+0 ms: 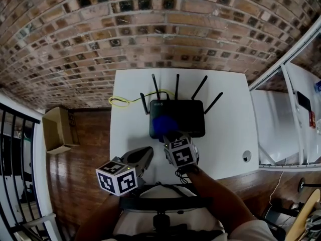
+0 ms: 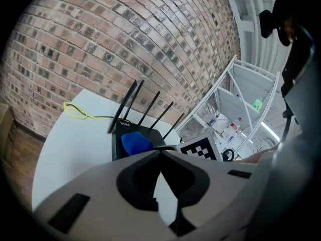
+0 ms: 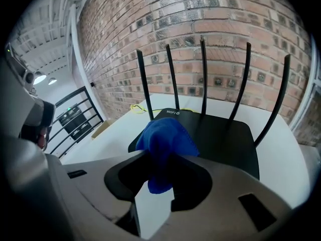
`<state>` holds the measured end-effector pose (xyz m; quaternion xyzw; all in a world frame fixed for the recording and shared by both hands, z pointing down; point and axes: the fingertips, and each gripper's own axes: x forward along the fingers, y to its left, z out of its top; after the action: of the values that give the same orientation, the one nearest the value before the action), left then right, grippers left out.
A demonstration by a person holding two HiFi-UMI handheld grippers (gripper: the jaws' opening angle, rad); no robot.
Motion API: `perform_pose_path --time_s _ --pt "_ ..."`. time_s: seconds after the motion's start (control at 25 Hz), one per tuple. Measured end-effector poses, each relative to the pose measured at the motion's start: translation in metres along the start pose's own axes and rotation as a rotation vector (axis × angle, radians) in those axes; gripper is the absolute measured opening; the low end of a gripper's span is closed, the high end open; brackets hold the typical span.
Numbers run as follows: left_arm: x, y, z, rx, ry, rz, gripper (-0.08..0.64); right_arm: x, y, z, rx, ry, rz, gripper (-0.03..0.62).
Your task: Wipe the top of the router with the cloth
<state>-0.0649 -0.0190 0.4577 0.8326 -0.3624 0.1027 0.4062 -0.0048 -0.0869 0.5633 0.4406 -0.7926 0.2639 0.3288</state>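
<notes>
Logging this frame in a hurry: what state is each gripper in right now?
Left gripper: closed, holding nothing.
Right gripper: closed on the cloth.

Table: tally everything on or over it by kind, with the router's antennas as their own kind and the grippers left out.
router: 1
antennas: 5
cloth: 1
yellow cable: 1
total: 8
</notes>
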Motion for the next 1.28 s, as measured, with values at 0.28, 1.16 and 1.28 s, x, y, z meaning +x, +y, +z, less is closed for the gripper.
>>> perform_pose_path --time_s 0.28,1.16,1.28 --pt "0.007 -0.005 0.002 0.005 0.010 -0.013 0.029 -0.006 -0.015 -0.006 -0.010 0.013 -0.033 0.129" --pt "0.016 -0.011 0.009 0.024 0.029 -0.029 0.029 -0.012 -0.050 -0.021 0.067 0.067 -0.029 0.129" --pt "0.018 -0.011 0.010 0.026 0.030 -0.031 0.030 -0.019 -0.063 -0.023 0.089 0.068 -0.038 0.129"
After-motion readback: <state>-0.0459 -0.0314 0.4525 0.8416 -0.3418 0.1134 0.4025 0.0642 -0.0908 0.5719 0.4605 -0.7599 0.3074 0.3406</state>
